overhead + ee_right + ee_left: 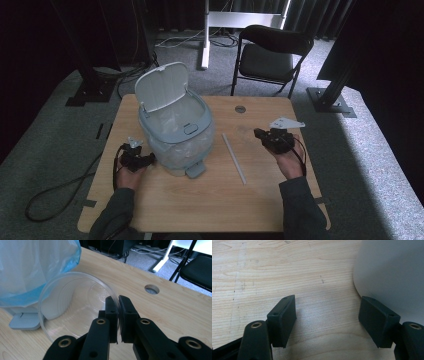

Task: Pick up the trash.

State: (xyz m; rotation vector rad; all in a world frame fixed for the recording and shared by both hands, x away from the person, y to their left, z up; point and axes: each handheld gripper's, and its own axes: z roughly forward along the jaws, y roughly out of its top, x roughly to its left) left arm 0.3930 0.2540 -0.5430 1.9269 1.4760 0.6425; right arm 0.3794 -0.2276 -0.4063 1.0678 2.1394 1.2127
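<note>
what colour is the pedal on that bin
Grey-blue; the pedal shows best in the right gripper view.

We see grey carpet (360,150) around the wooden desk (200,200), a black folding chair (272,55) beyond it, dark curtains (170,12) behind, and cables (55,192) trailing.

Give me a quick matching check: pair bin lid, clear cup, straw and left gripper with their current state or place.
1 bin lid
2 clear cup
3 straw
4 left gripper

A lying flat on the table
B open, beside the bin's wall
C flipped up
D rim pinched by the right gripper

Pairs: 1-C, 2-D, 3-A, 4-B
</note>
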